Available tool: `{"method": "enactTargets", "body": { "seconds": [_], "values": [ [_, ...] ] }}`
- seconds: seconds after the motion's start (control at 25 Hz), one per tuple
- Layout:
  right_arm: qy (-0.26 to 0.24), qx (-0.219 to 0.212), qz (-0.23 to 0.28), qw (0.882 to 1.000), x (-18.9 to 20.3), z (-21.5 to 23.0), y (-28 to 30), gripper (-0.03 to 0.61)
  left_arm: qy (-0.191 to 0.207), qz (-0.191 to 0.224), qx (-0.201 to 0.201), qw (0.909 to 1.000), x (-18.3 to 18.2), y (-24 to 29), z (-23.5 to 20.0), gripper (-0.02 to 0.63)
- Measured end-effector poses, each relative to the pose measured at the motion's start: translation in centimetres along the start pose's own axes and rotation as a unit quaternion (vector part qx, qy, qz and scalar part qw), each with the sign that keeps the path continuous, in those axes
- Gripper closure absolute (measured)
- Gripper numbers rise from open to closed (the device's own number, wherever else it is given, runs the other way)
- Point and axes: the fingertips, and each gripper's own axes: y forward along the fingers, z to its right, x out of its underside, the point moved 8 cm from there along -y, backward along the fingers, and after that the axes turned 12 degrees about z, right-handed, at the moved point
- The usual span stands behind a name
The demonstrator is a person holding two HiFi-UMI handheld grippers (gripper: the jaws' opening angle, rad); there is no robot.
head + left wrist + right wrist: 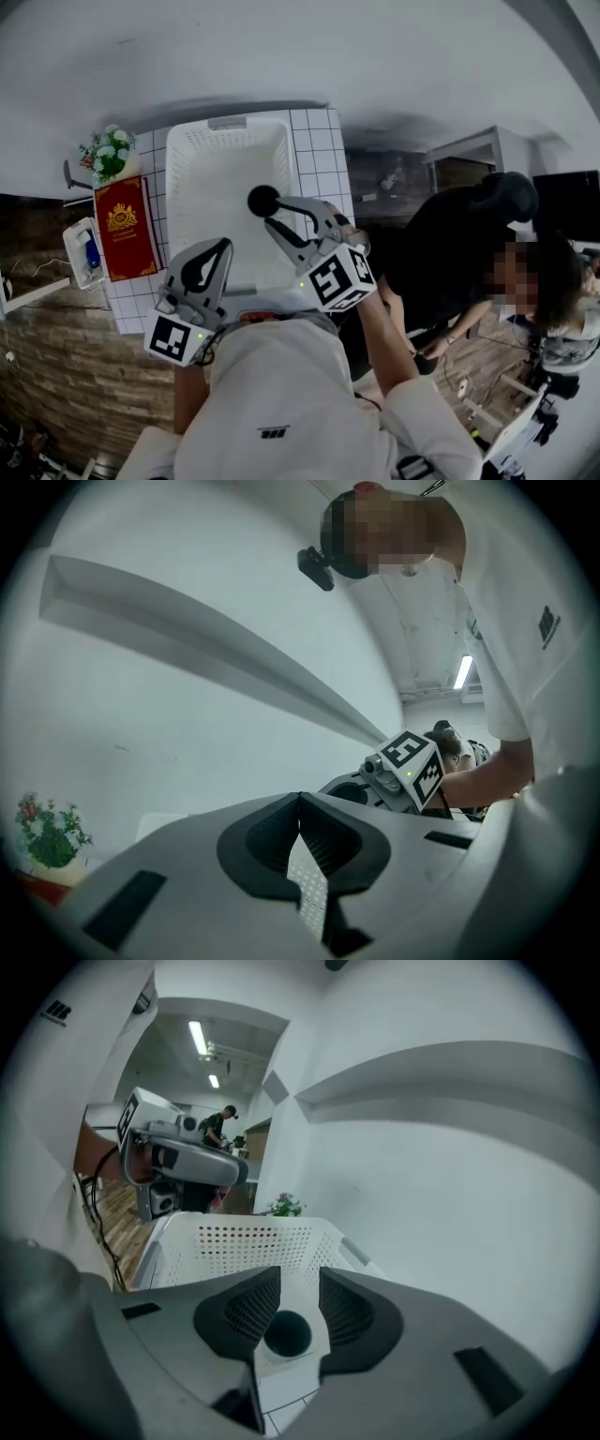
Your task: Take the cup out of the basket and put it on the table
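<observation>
1 white basket [228, 178] on tabletop [323, 150]; right tongs [300, 1283] open w/ 1 dark cup [287, 1332] seen btwn tips, not gripped; left tongs [300, 801] closed, empty.

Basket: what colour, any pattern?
The basket is white with perforated walls; best in the right gripper view.

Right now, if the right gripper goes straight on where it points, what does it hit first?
The dark cup: it sits dead ahead of the right gripper, framed by its parted jaws, in the white basket. Nothing shows in between, though how far off it is I can't judge.
</observation>
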Motion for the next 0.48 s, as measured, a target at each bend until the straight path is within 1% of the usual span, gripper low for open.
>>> {"method": "enactTargets", "body": {
  "seconds": [0.12,0.2,0.32,0.48],
  "values": [
    [-0.04,-0.04,-0.033,0.998,0.4,0.2,1.5,0.454,-0.004,0.001,-0.001,1.0,0.1,0.1,-0.3,0.603],
    [-0.065,-0.071,-0.058,0.994,0.9,0.2,2.6,0.437,-0.006,0.002,-0.001,1.0,0.3,0.1,-0.6,0.603],
    [-0.102,-0.112,-0.098,0.984,1.6,0.4,4.3,0.408,-0.01,0.003,0.0,0.9999,0.5,0.1,-1.0,0.603],
    [-0.138,-0.157,-0.141,0.968,2.1,0.8,6.2,0.386,-0.016,0.004,0.0,0.9999,0.6,0.1,-1.3,0.603]
  ]
}}
